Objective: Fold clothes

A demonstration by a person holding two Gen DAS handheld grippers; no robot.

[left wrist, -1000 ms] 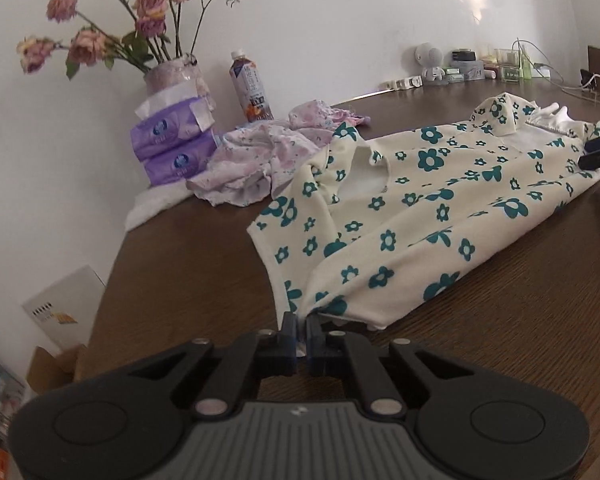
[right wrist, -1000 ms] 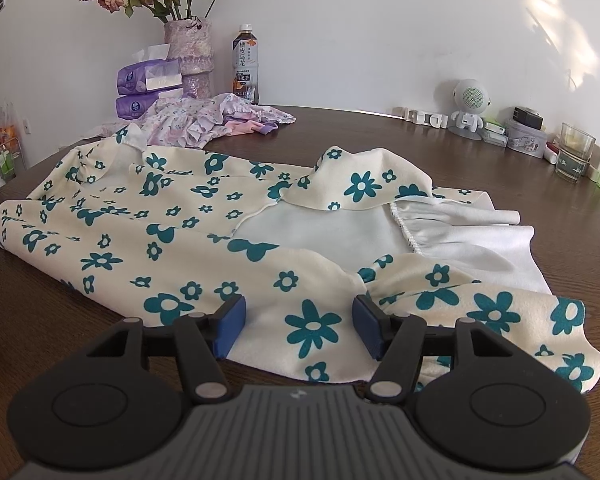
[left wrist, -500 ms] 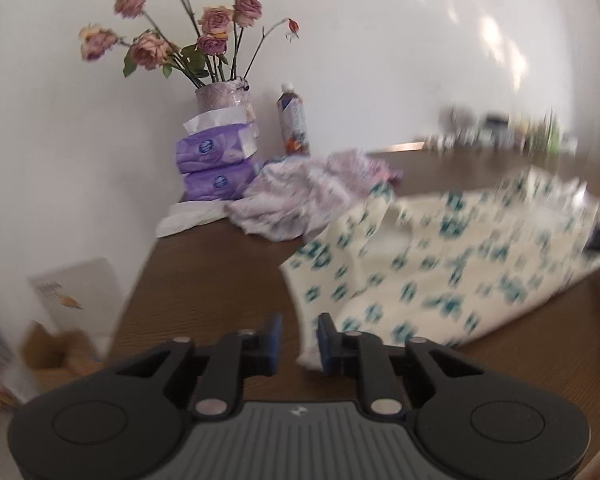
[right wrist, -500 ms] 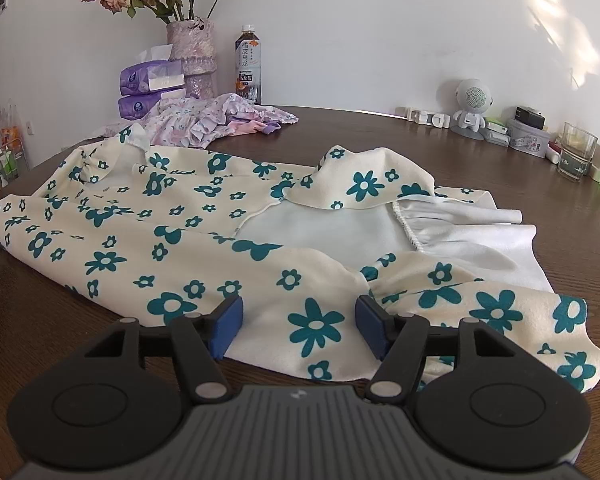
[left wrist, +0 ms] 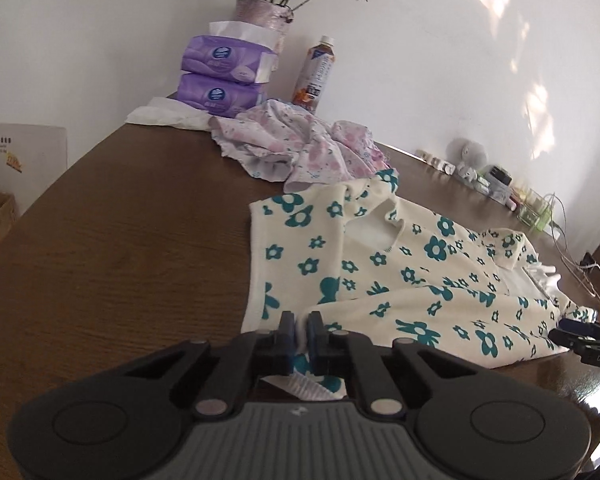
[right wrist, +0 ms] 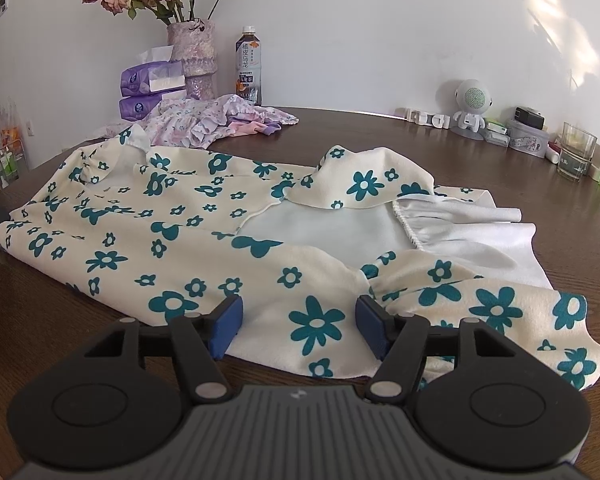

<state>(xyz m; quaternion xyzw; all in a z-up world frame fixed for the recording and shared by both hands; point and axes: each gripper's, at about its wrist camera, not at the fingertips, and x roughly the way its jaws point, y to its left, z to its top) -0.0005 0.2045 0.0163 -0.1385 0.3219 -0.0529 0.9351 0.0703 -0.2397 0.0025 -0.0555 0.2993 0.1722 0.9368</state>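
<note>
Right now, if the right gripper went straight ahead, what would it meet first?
The floral dress: its near edge already lies between the open jaws of the right gripper, so it would push into that cloth at once.

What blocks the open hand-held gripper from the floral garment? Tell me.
Nothing visible. The right hand-held gripper is open with the floral garment edge lying directly between its fingers; only bare table lies beside them.

Cream garment point(right wrist: 188, 240) with teal flowers, rumpled, spread flat across brown table point(left wrist: 120, 240).
</note>
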